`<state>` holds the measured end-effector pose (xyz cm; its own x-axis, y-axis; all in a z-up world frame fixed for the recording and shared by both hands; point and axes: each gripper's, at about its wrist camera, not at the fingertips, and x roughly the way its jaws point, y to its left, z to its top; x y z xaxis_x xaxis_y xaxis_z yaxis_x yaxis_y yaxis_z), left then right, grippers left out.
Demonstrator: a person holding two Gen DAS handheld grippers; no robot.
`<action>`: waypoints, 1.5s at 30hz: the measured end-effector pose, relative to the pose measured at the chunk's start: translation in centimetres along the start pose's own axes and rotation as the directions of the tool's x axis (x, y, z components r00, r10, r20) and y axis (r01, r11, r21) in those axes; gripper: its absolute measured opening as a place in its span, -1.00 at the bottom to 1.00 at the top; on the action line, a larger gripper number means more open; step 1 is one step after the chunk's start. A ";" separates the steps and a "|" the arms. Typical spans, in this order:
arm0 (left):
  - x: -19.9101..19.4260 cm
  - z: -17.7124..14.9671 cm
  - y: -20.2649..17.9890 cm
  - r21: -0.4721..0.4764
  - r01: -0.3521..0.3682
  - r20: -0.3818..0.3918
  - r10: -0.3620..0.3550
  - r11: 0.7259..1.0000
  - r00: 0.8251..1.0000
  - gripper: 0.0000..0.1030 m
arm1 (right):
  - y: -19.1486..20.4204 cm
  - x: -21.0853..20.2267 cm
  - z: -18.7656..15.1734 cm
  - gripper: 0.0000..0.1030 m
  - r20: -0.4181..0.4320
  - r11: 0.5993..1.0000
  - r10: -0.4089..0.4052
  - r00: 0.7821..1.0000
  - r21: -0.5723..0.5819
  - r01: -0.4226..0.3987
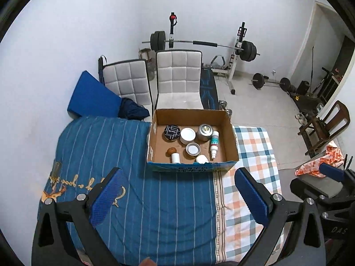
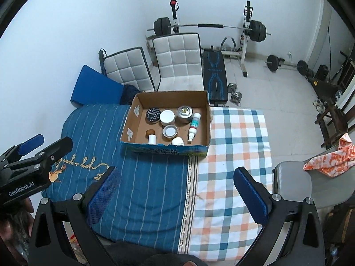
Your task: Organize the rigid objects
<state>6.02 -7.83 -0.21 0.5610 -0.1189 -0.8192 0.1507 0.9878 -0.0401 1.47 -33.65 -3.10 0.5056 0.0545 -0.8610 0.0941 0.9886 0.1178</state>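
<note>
We count one cardboard box (image 1: 230, 143) holding seven items: one black patterned tin (image 1: 172, 132), one white-lidded jar (image 1: 187, 135), one silver can (image 1: 205, 131), one spray bottle (image 1: 214, 144), one low tin with a white lid (image 1: 192, 149), one small white bottle (image 1: 175, 157) and one white cap (image 1: 202, 159). Beside the small bottle lies one brown cork (image 1: 171, 150). Behind the box stand two white chairs (image 1: 179, 75).
</note>
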 end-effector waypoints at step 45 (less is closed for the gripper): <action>4.0 1.6 0.9 -0.004 -0.051 0.015 0.051 0.999 0.999 0.99 | -1.6 4.0 3.3 1.00 0.026 0.990 -0.132 0.991 0.058 0.130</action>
<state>9.69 -7.61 -2.59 0.5799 -0.0699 -0.8117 0.1184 0.9930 -0.0009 6.19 -35.51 -5.08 0.5108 -0.0798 -0.8560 0.2089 0.9774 0.0336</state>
